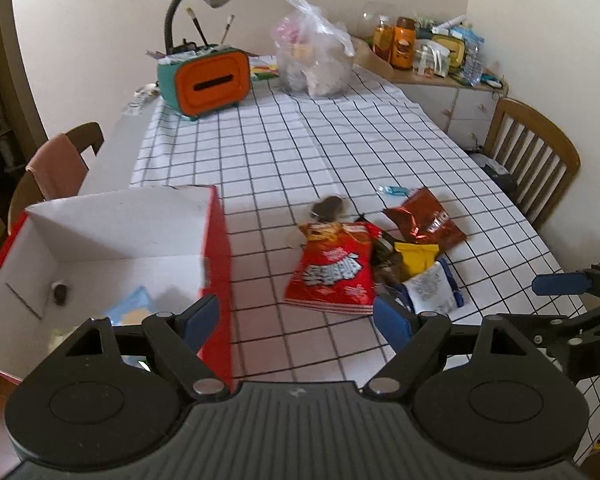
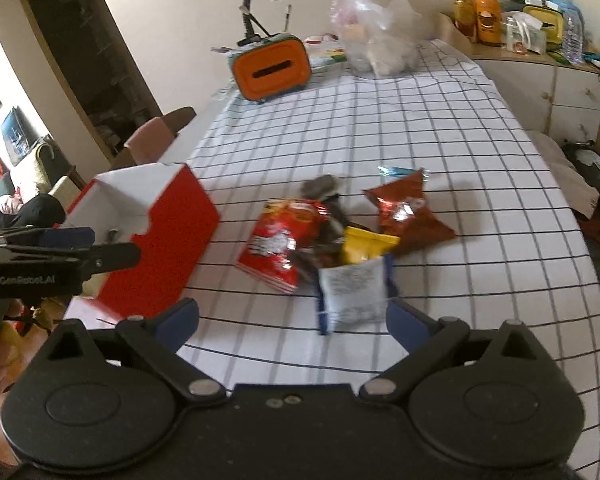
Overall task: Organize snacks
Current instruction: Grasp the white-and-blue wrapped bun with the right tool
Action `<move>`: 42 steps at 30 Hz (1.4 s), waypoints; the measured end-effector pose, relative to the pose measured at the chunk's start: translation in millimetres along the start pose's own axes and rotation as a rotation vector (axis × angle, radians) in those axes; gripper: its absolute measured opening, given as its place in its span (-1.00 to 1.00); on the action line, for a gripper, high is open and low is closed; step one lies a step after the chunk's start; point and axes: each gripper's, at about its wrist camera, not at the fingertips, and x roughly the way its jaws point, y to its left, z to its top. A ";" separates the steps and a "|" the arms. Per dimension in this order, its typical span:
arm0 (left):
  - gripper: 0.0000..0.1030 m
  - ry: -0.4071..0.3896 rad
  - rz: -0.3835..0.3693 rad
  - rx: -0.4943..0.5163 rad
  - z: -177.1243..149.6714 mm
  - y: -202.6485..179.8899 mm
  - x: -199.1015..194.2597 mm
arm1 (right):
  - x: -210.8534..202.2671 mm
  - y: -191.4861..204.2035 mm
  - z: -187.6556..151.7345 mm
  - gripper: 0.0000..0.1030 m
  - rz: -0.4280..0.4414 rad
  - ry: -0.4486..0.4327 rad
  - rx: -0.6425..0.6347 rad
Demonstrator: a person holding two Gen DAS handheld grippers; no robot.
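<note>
Two grippers, both with jaws spread wide and nothing between the pads. Left gripper [image 1: 298,320] is hanging over the near table edge, straddling the red wall of the box [image 1: 216,264] and the checked tablecloth [image 1: 300,140]. Right gripper [image 2: 294,320] is pointing at the snack pile, its right pad just beside the white-and-blue packet [image 2: 354,292], not touching.

Snacks are lying clustered mid-table: red chip bag [image 2: 274,246], yellow packet [image 2: 366,246], brown bag [image 2: 406,214], small blue wrapper [image 2: 394,171] at the far side. Box is standing open just beside the pile, already holding a pale blue packet [image 1: 134,306] and a small dark piece [image 1: 60,293].

Risks, as judged: packets are overlapping, so closing on the white one may drag or pinch the yellow one too; crinkly foil may slip from the pads; the left gripper, being so near the box wall, may knock the light box askew.

Hard to read: dark items between the bags are blurring together; the box floor is partly hidden behind the left gripper.
</note>
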 end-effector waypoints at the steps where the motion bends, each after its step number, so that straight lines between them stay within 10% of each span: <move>1: 0.63 0.006 0.002 -0.001 -0.9 -4.8 2.7 | 2.6 -3.7 -1.7 0.95 -0.010 0.000 -0.012; 23: 0.63 0.102 0.110 -0.075 -9.5 -42.2 39.2 | 120.1 -29.8 3.3 0.84 -0.091 0.131 -0.186; 42: 0.63 0.089 0.068 0.120 10.1 -83.8 76.3 | 116.0 -46.8 7.6 0.07 -0.029 0.195 -0.185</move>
